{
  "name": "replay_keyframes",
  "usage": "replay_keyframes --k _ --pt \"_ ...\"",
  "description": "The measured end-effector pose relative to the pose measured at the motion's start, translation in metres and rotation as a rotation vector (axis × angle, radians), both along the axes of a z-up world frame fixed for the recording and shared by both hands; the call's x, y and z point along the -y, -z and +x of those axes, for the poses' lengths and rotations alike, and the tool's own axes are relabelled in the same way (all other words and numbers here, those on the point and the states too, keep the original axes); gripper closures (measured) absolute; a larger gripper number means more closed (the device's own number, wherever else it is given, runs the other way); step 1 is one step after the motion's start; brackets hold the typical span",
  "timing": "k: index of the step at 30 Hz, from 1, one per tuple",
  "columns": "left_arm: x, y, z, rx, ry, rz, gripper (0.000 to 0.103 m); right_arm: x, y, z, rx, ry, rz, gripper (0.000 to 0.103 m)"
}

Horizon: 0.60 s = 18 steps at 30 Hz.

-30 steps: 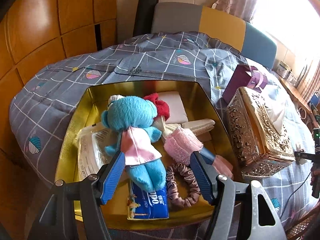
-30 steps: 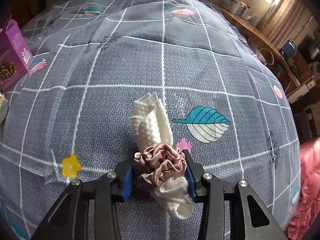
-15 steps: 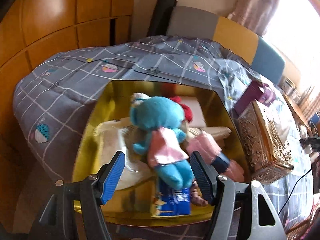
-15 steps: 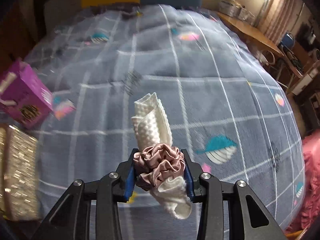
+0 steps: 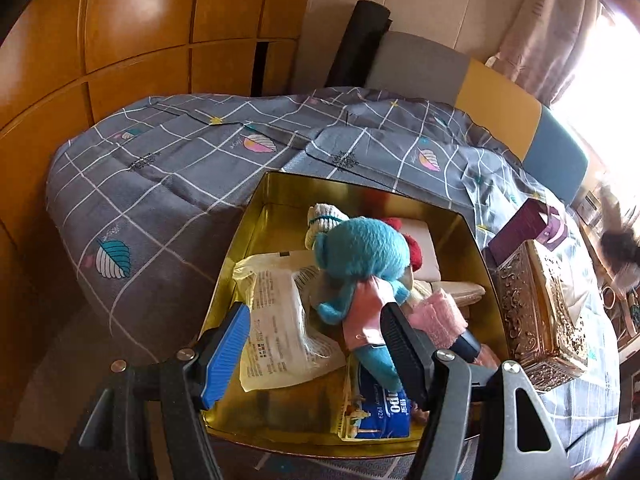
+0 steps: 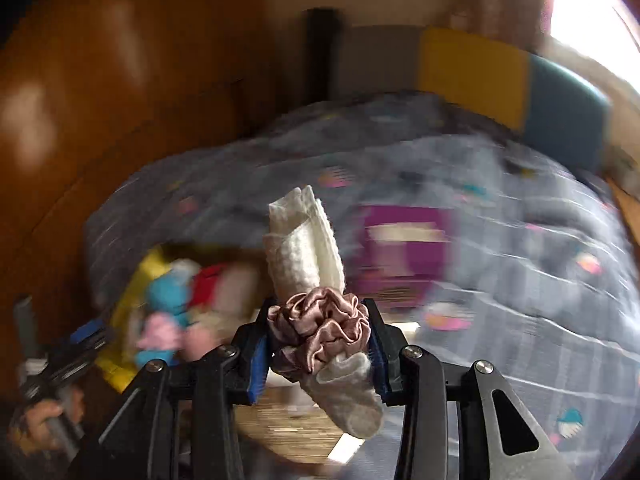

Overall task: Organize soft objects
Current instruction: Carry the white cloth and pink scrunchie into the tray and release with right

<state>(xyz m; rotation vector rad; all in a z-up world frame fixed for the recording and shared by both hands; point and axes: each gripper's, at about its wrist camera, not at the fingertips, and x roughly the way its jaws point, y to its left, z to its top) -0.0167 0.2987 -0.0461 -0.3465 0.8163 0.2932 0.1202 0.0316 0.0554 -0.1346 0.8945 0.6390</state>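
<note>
My right gripper (image 6: 318, 354) is shut on a rolled white waffle cloth (image 6: 304, 240) ringed by a dusty-pink satin scrunchie (image 6: 320, 330), held in the air above the bed. In the left wrist view a gold tin box (image 5: 280, 196) lies on the grey checked quilt (image 5: 160, 184). It holds a blue plush toy (image 5: 360, 252) in a pink dress, a plastic packet (image 5: 280, 320), a blue tissue pack (image 5: 380, 416) and a pink towel roll (image 5: 436, 312). My left gripper (image 5: 316, 356) hangs open over the box's near side, nothing between its fingers. The blurred right wrist view shows the box (image 6: 132, 292) at lower left.
An ornate gold tissue case (image 5: 536, 308) stands right of the box, a purple carton (image 5: 528, 228) behind it. Orange wooden panels (image 5: 120, 40) line the left. A headboard in grey, yellow and blue (image 5: 496, 96) closes the far side. A hand (image 6: 36, 424) grips the left tool.
My right gripper has lifted the cloth bundle off the quilt and swung left toward the gold box. The left gripper has shifted left over the box and rolled a little.
</note>
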Motion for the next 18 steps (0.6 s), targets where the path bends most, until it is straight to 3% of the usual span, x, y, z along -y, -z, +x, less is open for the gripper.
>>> replay_keyframes --k 4,7,12,18 --pt "-0.003 -0.001 -0.001 -0.005 -0.011 0.007 0.035 -0.064 0.038 -0.029 -0.101 -0.175 0.01 0.062" --pt "-0.004 0.001 -0.001 -0.01 -0.019 0.012 0.035 -0.099 0.076 -0.038 -0.169 -0.229 -0.019 0.062" --pt "-0.005 0.004 -0.001 -0.016 -0.024 0.014 0.035 -0.14 0.132 -0.034 -0.209 -0.2 -0.101 0.062" --pt "-0.001 0.008 0.001 -0.025 -0.021 0.041 0.035 -0.156 0.163 -0.026 -0.192 -0.177 -0.169 0.062"
